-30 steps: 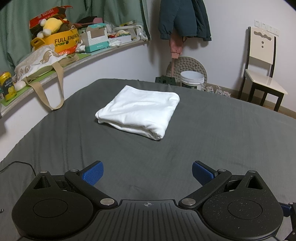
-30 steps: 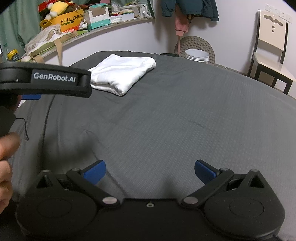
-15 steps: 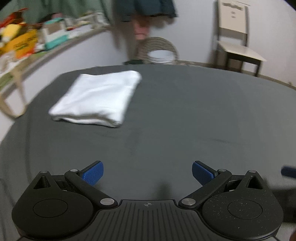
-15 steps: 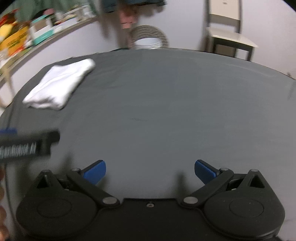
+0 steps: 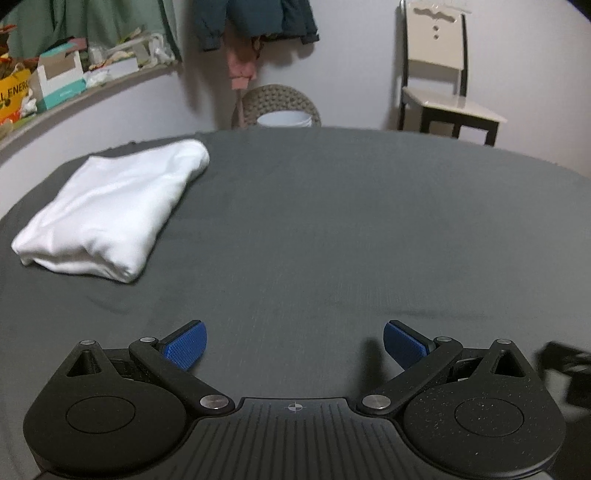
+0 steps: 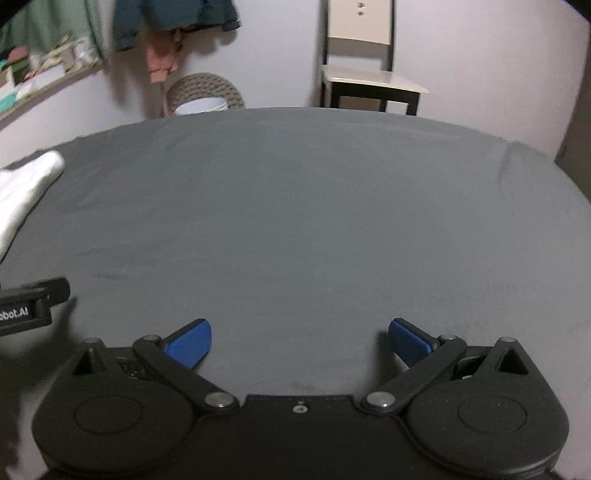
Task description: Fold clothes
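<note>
A folded white garment (image 5: 110, 210) lies on the dark grey bed sheet (image 5: 332, 229), to the left in the left wrist view; only its corner (image 6: 26, 184) shows at the left edge of the right wrist view. My left gripper (image 5: 294, 345) is open over bare sheet, well short of the garment and to its right. My right gripper (image 6: 299, 343) is open too, with nothing between its blue pads (image 6: 190, 345). Part of the left gripper's body (image 6: 29, 306) shows at the left edge of the right wrist view.
A cream chair (image 5: 439, 81) stands beyond the far right of the bed. A woven basket with a white bucket (image 5: 282, 110) sits by the wall under hanging coats (image 5: 255, 22). A cluttered shelf (image 5: 55, 92) runs along the left wall.
Both views have swung to the right. The white garment has slid from centre to the left of each view, and the chair has moved toward the middle. Both grippers stayed open.
</note>
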Demonstrator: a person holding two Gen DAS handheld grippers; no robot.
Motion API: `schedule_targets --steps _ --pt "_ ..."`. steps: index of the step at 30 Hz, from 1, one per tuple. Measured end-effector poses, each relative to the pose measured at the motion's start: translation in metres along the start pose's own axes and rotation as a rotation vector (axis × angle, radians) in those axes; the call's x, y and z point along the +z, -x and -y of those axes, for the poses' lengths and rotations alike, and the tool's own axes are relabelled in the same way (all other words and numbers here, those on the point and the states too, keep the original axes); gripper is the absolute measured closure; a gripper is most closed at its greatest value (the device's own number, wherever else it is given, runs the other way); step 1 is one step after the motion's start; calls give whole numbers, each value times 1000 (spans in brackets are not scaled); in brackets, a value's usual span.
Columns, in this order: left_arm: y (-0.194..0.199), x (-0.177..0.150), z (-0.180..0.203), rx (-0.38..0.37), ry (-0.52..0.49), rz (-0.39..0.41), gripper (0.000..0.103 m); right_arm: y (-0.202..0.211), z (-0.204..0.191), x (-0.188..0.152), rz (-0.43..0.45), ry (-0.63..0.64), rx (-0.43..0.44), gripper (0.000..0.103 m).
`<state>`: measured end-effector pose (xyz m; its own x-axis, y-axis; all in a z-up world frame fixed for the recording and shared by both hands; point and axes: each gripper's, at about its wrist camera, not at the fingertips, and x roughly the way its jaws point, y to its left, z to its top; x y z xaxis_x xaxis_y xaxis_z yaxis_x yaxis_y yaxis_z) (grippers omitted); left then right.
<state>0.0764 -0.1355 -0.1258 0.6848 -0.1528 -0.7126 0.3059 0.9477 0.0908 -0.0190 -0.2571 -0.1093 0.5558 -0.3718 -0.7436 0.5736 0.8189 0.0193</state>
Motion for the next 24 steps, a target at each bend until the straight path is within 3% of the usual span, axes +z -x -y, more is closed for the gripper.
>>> schedule_targets --steps 4,10,24 --pt "-11 -3 6 -16 -31 48 1 -5 11 -9 78 -24 32 0" --pt "-18 -8 15 -56 -43 140 0 -10 10 -15 140 43 14 0" --pt "-20 -10 9 -45 10 150 0 -5 13 -14 180 7 16 0"
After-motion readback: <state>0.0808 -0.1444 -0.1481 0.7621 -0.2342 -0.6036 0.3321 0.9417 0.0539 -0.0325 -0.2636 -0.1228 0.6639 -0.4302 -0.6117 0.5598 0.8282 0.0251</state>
